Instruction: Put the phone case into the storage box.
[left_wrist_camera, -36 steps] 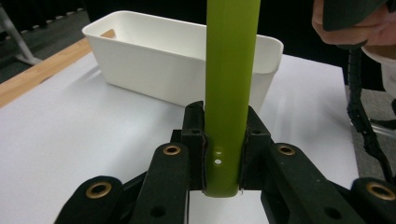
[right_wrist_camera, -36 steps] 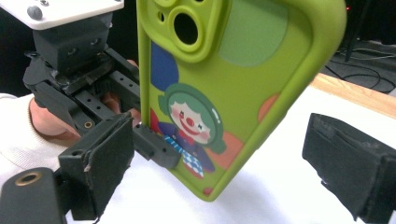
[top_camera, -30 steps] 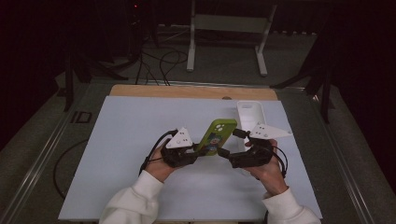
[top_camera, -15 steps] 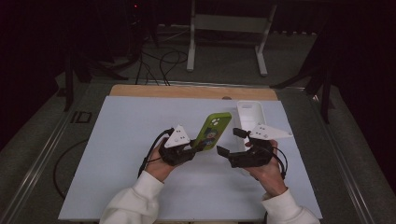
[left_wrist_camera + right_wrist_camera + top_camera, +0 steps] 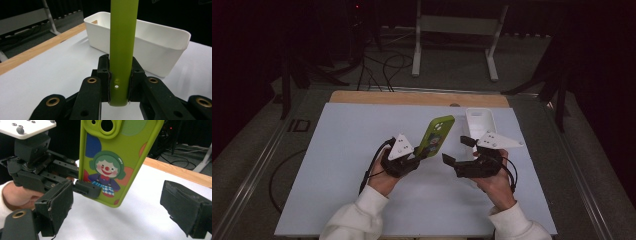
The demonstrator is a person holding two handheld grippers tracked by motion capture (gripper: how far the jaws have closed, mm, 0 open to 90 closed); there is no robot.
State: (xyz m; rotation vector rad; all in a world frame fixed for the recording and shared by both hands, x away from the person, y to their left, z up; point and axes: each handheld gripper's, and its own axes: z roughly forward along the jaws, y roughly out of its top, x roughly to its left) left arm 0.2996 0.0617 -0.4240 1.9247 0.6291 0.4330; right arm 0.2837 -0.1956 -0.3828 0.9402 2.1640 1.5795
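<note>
My left gripper is shut on the bottom end of a lime-green phone case and holds it tilted upright above the white table mat. In the left gripper view the case stands edge-on between the two pads. In the right gripper view its back shows a clown picture and a camera cutout, with the left gripper clamped low on it. My right gripper stands open just right of the case, and its pads are apart from it with nothing held.
A white plastic bin stands on the mat behind the right gripper, and shows as a long tub in the left gripper view. A wooden strip runs along the table's far edge. Stands and cables lie on the dark floor beyond.
The phone case has tipped up from a flatter lie between the two grippers to a more upright tilt. The right gripper's jaws now stand clear of it.
</note>
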